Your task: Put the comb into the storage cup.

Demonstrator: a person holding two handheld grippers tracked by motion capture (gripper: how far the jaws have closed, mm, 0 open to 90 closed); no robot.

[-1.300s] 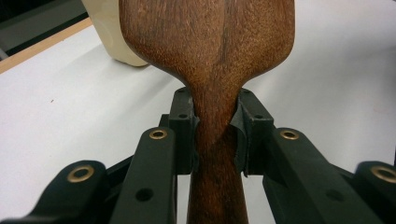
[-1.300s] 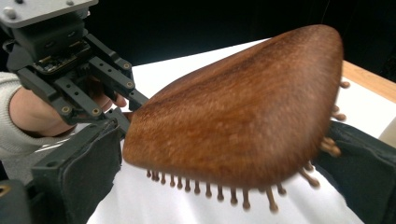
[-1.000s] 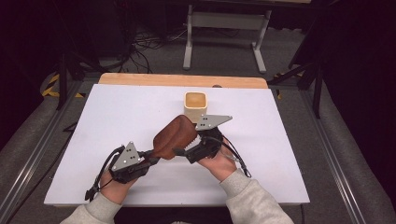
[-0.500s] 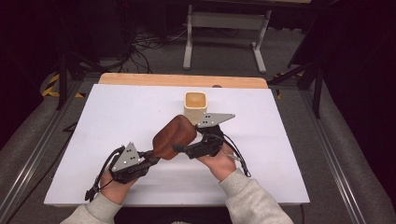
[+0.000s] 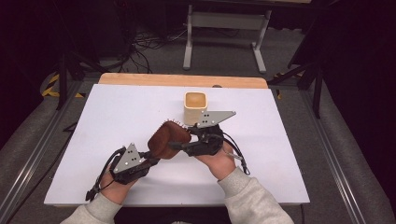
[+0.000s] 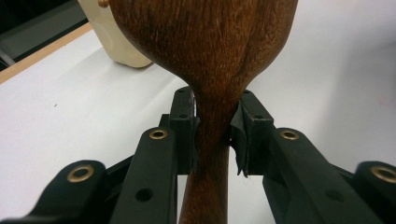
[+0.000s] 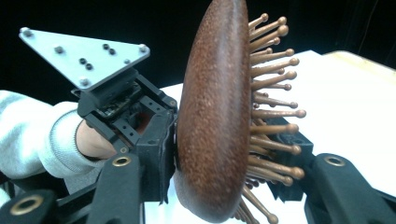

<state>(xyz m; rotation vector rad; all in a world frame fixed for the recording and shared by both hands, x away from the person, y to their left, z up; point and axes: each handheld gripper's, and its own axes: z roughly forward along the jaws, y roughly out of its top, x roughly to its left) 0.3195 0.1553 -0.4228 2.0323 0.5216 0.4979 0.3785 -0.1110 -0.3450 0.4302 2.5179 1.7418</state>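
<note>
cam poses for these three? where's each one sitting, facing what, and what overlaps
High view: above the person's side, looking forward and down on the table; both hands, left gripper, right gripper.
Left gripper view: rides the left gripper, looks along the hairbrush handle toward the cup.
Right gripper view: rides the right gripper; jaws straddle the brush head; a sleeve beyond.
Shared: the hairbrush, in all three.

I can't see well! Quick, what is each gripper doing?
Left gripper: shut on the hairbrush handle.
Right gripper: shut on the hairbrush head.
</note>
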